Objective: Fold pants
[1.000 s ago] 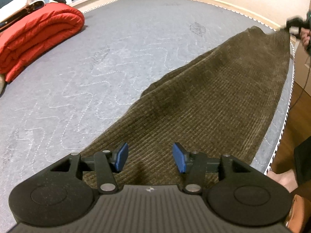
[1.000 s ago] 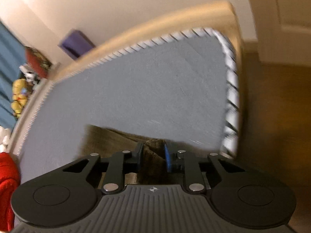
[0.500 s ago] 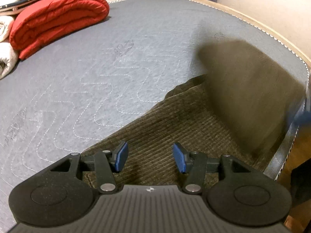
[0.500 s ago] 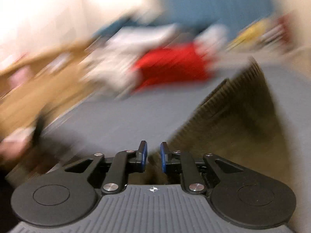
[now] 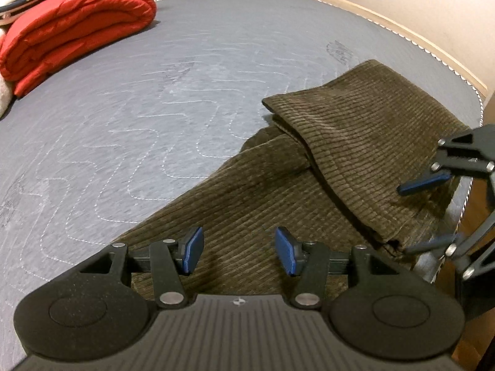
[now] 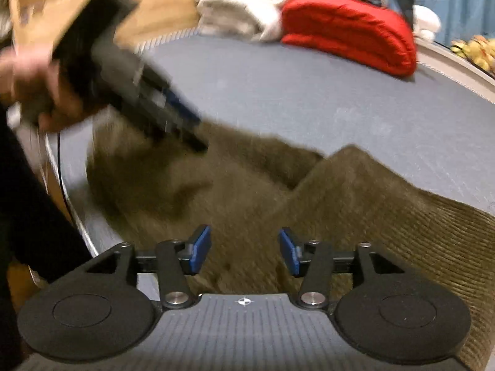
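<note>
- Mattress (image 5: 191,71): grey quilted surface, fills most of the left wrist view; white stitched edging runs from 12 to 3 o'clock. Faint dark printed marks on the cover, not legible.
- Pants (image 5: 309,191): olive-brown corduroy, lying on the mattress from 6 toward 2 o'clock in the left wrist view, along the mattress edge. One end is folded back over the rest, its hem at about 1 o'clock. Near end cut off behind the gripper body.
- Red quilt (image 5: 77,31): folded, at 10 o'clock, well apart from the pants; partly cut by the frame edge.
- White bedding (image 6: 244,3): just beside the red quilt in the right wrist view; blurred.
- Left gripper (image 5: 239,252): over the pants, jaws apart, nothing between the blue pads.
- Right gripper (image 6: 246,252): jaws opening, no cloth pinched between them; pants lie below. Seen also at 3 o'clock in the left wrist view, cropped.
- Left hand (image 6: 40,92): at 9 o'clock in the right wrist view, motion-blurred.
- No readable brand or writing anywhere.
</note>
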Demonstrator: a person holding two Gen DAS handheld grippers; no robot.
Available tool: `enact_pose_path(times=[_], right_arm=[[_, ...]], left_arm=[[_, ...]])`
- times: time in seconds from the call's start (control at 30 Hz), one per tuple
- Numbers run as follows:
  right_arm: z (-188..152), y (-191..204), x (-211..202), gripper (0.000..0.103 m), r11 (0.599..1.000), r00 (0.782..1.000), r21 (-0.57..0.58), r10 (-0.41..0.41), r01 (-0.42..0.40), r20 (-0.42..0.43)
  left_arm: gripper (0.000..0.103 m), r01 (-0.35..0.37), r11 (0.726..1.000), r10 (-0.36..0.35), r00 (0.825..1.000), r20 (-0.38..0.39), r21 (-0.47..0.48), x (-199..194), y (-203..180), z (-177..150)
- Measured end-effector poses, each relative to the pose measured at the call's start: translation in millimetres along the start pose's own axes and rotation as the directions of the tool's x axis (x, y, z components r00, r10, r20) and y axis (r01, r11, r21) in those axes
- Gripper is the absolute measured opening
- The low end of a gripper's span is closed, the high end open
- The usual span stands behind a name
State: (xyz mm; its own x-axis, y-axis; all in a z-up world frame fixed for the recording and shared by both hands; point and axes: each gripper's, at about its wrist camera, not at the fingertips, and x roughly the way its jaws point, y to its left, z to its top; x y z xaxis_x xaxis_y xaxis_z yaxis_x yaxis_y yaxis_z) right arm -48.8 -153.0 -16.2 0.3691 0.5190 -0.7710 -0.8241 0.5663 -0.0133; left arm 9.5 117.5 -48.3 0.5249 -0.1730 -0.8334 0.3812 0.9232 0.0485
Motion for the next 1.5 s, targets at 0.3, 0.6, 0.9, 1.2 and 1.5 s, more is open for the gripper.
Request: enact_pose_path(times=[0.3,0.6,0.9,1.2,1.5], right_arm=[[-11.2,18.1,28.3,0.066,0.995,0.995,-0.08,-0.062,0.056,-0.076],[-0.2,9.3,13.6,0.019,0.996,0.998,-0.079,-0.037,0.033,-0.051],[16.3,55.0,-26.8,0.022,0.982,0.982,-0.162,0.122,-0.098,0.143],[10.7,-0.2,-47.4,0.066,0.995,0.99,0.078,0.058,-0.068,0.13],[-30.2,-96.9,-60.7,0.073,0.801,0.938,0.494,-0.333,0.336,-0.098]], left_arm=[[0.057,-0.006,1.0,0.006,1.0,-0.014,0.02,2.7,-3.7,-4.0],[0.057,-0.008,1.0,0.008,1.0,0.001,0.011,-0.7,-1.0,-3.4],[0.057,0.02,0.996,-0.015,0.998,0.055,-0.086,-6.5,11.6,5.6],[0.057,0.076,0.989,-0.058,0.988,0.143,-0.125,-11.3,2.4,19.2],[0.046,0.083,0.997,-0.083,0.973,0.217,0.009,11.9,-44.8,50.2]])
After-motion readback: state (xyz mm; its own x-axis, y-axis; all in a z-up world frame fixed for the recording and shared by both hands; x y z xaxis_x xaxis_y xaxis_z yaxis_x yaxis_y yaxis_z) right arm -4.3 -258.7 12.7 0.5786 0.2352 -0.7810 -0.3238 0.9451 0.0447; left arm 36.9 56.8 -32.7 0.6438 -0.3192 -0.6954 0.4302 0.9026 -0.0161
